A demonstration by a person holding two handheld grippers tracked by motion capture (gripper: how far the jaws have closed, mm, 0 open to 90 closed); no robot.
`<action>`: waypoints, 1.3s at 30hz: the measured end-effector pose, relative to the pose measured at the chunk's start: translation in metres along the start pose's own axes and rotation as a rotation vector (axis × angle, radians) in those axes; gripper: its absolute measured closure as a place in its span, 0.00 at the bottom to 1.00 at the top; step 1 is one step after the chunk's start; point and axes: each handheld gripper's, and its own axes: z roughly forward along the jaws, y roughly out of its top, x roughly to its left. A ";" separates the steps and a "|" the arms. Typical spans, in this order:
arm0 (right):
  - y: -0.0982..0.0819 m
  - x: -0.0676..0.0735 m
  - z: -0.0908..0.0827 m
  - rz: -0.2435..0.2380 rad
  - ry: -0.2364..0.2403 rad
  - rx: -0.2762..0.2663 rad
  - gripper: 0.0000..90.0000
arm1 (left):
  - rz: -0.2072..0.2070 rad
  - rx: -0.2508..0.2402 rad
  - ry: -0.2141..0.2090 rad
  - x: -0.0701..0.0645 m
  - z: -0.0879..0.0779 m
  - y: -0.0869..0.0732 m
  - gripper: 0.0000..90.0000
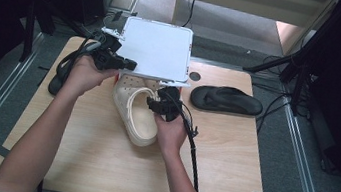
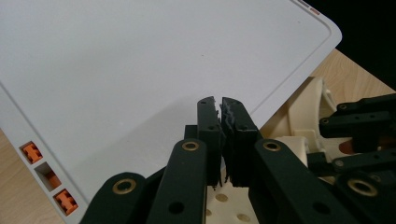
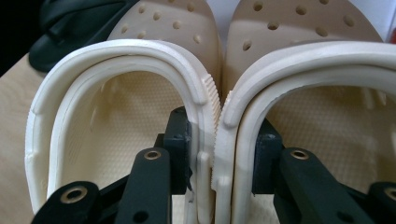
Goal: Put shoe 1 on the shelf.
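While right claw (image 3: pixel 219 154) pinches cream clogs (image 3: pixel 154 74) and left claw (image 2: pixel 223 135) white lid (image 2: pixel 140 70): pale wooden table (image 1: pixel 98 161), grey floor (image 1: pixel 320 162).

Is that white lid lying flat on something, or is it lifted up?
Lifted and tilted. The left gripper pinches the white lid by its edge, and the cream clogs show underneath it.

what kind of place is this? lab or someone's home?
Most likely a lab or recording studio, not a home. A small wooden table stands on grey floor between metal rails, with black stands and loose cables beside it. On the table are staged props: cream clogs, a black sandal, a white lid.
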 end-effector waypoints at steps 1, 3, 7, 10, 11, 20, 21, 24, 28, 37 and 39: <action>0.002 0.000 0.004 0.000 -0.015 0.001 0.75 | -0.001 -0.001 0.000 0.000 0.000 0.000 0.97; 0.003 -0.001 0.006 -0.005 -0.024 -0.001 0.75 | -0.001 -0.002 0.000 0.000 0.000 0.000 0.97; 0.006 0.002 0.011 -0.008 -0.058 -0.006 0.75 | 0.000 0.000 -0.001 0.000 0.000 0.000 0.97; 0.010 0.002 0.014 -0.005 -0.068 -0.016 0.75 | -0.001 0.000 -0.001 0.000 0.000 0.000 0.97; 0.011 0.002 0.015 0.000 -0.066 -0.021 0.75 | -0.002 -0.001 0.000 0.000 0.000 0.000 0.97; 0.005 -0.002 0.032 0.022 -0.076 -0.025 0.75 | -0.002 -0.004 -0.002 0.000 0.000 0.000 0.97; 0.004 0.000 0.034 0.011 -0.084 -0.024 0.75 | -0.002 -0.003 -0.001 0.000 0.000 0.000 0.97; 0.004 0.003 0.037 0.002 -0.105 -0.032 0.74 | -0.003 -0.004 -0.003 0.001 0.000 0.000 0.97; 0.006 0.004 0.039 0.015 -0.110 -0.036 0.73 | -0.002 -0.004 -0.004 0.001 0.000 0.000 0.97; 0.005 0.001 0.032 0.032 -0.061 -0.040 0.64 | -0.004 -0.003 -0.006 0.001 0.000 0.000 0.97; 0.003 0.001 0.029 0.035 -0.056 -0.042 0.64 | -0.005 -0.003 -0.006 0.001 0.000 0.000 0.97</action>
